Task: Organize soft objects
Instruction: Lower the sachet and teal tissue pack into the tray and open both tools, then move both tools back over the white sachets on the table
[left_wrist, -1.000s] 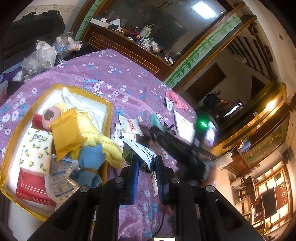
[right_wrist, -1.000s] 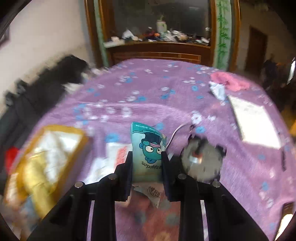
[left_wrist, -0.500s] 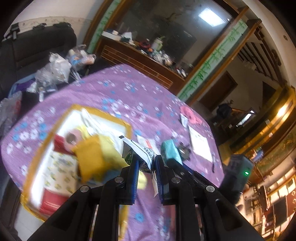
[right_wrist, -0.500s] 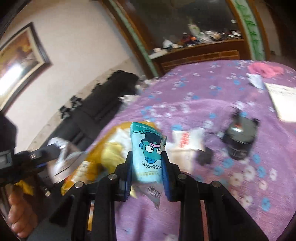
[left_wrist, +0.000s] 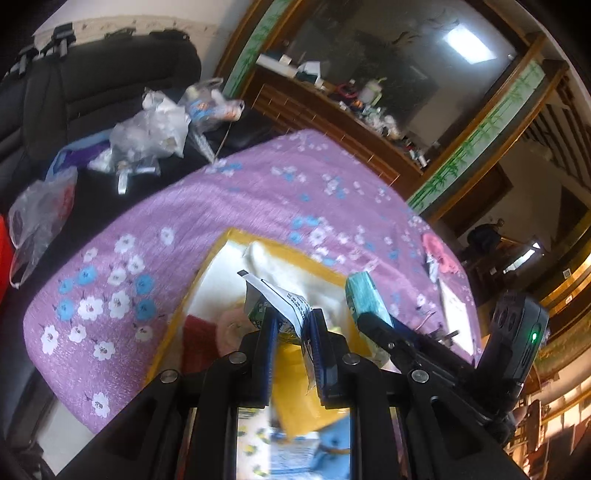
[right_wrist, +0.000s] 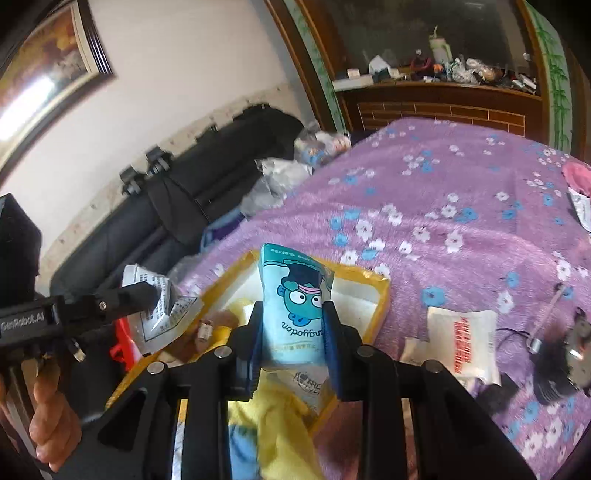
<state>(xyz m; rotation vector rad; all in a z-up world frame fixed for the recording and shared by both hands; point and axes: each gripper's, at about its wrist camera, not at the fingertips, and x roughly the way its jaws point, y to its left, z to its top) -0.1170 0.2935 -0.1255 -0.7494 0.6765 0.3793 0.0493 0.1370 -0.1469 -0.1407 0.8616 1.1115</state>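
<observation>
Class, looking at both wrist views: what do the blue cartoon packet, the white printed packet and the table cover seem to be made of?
Blue cartoon packet: apparently glossy plastic film, printed and creased where the right tongs pinch it.
White printed packet: crinkled, folding sharply in the left tongs; plastic film or paper, unclear.
Table cover: seemingly matte, fuzzy purple fabric with a flower print.

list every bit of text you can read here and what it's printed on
"GenRobot.AI": on the body of the left gripper, seen in the right wrist view.
Teal cartoon packet in the right gripper: its lettering appears upside down; not legible.
White printed packet in the left gripper: print too small.
White packet with red print on the purple cloth: blurred, unreadable.
</observation>
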